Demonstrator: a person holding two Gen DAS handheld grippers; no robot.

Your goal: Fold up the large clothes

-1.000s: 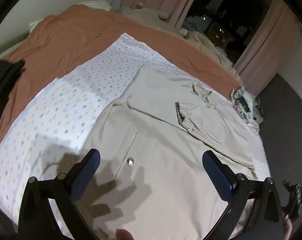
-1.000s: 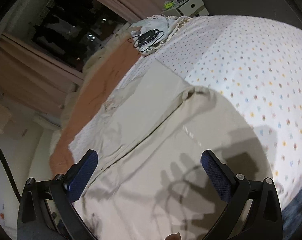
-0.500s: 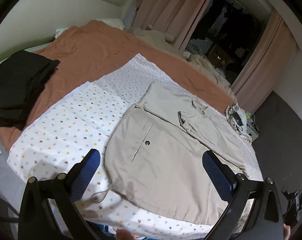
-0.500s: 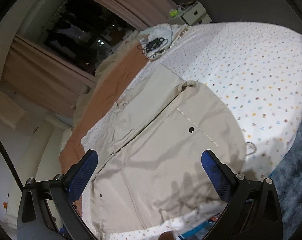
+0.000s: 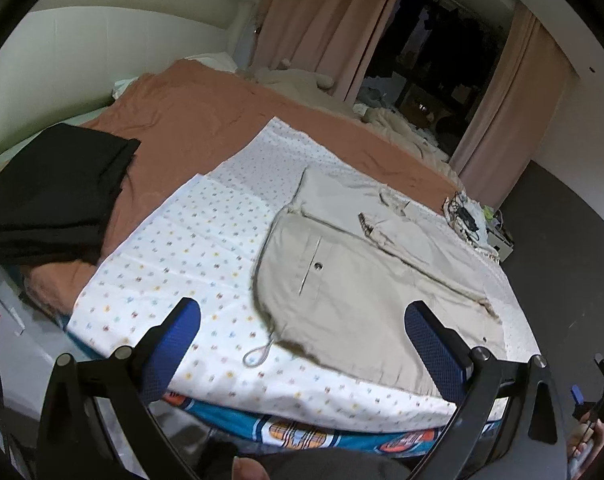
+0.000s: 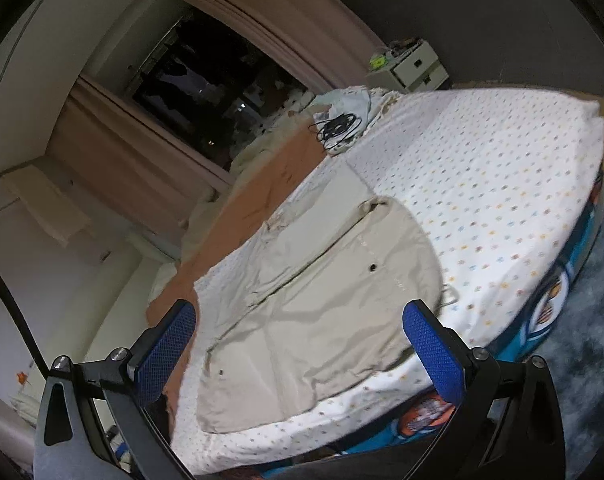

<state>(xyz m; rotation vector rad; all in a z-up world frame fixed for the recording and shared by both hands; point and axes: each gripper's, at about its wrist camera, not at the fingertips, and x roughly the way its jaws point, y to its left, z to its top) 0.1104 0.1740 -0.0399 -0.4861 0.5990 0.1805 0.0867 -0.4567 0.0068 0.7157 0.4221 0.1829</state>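
both hand-held grippers pulled back | spread wide, empty | beige jacket [image 5: 353,276] lies below, apart

Matt beige cloth jacket [image 5: 365,292], spotted cotton sheet [image 5: 190,256]

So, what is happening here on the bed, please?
A person holds two grippers above a bed. The left gripper and the right gripper are both open and hold nothing. A beige garment lies partly folded on the dotted sheet. A black garment lies apart on the orange blanket.
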